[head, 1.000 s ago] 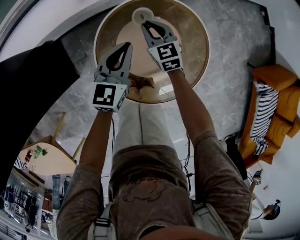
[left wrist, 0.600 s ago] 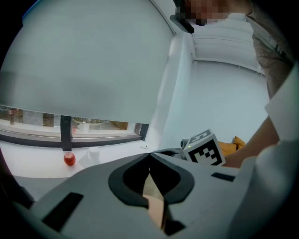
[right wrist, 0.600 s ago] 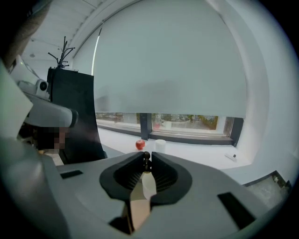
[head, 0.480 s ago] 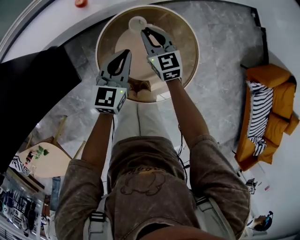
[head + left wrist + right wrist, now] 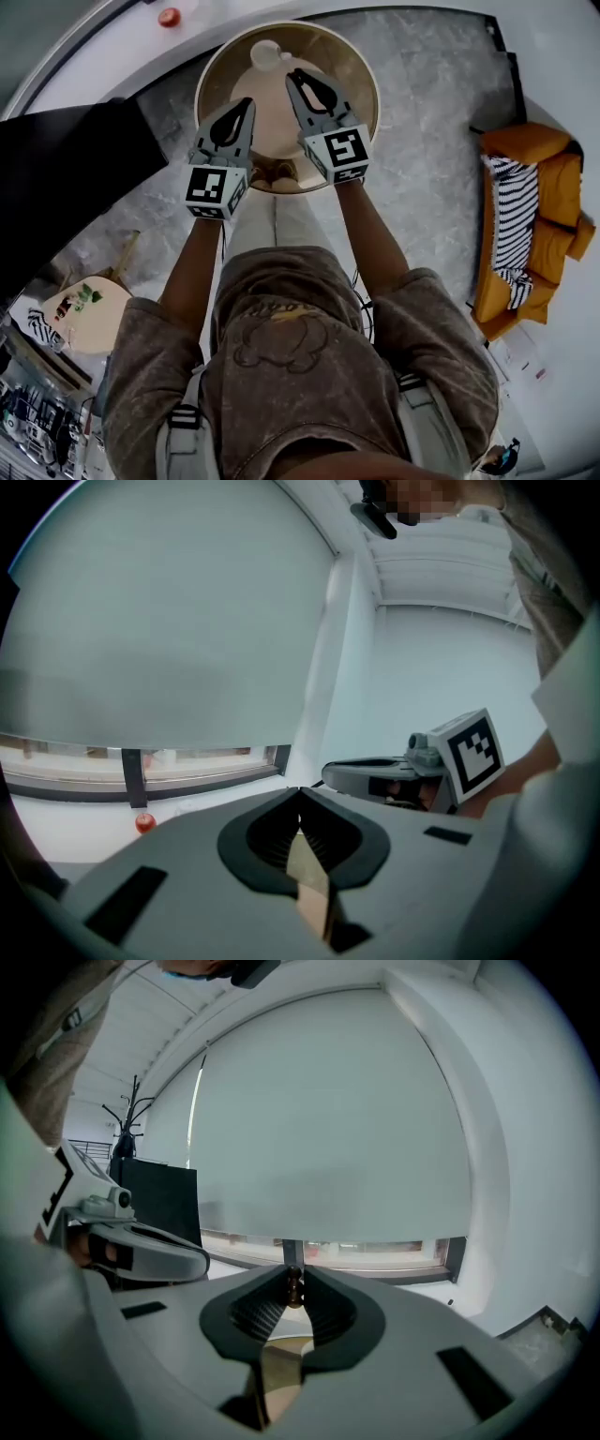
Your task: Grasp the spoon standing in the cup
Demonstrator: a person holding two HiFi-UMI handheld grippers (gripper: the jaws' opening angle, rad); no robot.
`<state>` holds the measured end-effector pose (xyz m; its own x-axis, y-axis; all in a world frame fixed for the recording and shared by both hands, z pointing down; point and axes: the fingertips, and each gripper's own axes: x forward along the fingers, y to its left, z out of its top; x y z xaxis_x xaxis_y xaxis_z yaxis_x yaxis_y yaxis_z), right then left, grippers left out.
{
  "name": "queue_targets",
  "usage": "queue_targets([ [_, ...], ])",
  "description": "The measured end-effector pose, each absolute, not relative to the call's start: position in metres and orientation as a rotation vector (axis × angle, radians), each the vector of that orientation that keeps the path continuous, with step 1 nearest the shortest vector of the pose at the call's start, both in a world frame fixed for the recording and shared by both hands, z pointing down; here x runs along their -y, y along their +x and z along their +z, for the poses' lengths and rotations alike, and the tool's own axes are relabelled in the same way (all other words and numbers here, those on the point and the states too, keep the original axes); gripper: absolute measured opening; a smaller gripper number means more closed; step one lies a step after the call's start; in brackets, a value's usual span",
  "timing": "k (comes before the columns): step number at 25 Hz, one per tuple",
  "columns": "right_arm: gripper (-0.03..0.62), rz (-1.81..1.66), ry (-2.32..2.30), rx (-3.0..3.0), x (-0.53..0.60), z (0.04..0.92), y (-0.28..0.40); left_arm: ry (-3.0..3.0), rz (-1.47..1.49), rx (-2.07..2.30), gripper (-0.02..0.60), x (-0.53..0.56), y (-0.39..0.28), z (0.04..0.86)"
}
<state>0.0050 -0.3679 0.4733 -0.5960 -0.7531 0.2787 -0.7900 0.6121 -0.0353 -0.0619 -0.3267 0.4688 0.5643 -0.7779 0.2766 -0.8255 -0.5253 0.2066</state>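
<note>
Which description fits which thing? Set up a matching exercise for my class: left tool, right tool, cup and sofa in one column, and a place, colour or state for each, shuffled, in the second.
Things:
1. left tool
2. right tool
3. cup
4. sofa

Descriptions:
A. orange, at the right of the head view
B. shut on a thin brown spoon handle
C. white, on the round table
D. shut, with nothing between

Pairs: 1-D, 2-B, 3-C, 4-A

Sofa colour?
Orange sofa, black-and-white striped throw on it; clearest in head view.
</note>
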Motion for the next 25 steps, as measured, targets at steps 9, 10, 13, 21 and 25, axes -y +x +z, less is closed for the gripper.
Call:
queue_targets([
  [9, 0.06, 0.191, 1.25, 2.66, 0.319, 0.395, 0.024, 2.52, 0.21, 1.331, 0.017, 0.306, -0.057, 0.404],
  [10, 0.06, 0.189, 1.24, 2.668, 0.313, 0.39, 0.024, 2.525, 0.209, 1.322, 0.017, 0.301, -0.056, 0.398],
  [13, 0.06, 0.201, 1.235, 2.682, 0.294, 0.377, 0.03, 2.549, 0.203, 1.292, 0.017, 0.286, -0.05, 0.38],
  [21, 0.06, 0.241, 1.283, 2.704, 0.259, 0.342, 0.049, 2.591, 0.158, 1.294, 0.017, 0.254, -0.041, 0.336],
  [25, 0.06, 0.268, 1.29, 2.726, 0.244, 0.329, 0.054, 2.614, 0.13, 1.293, 0.017, 0.243, -0.037, 0.32],
])
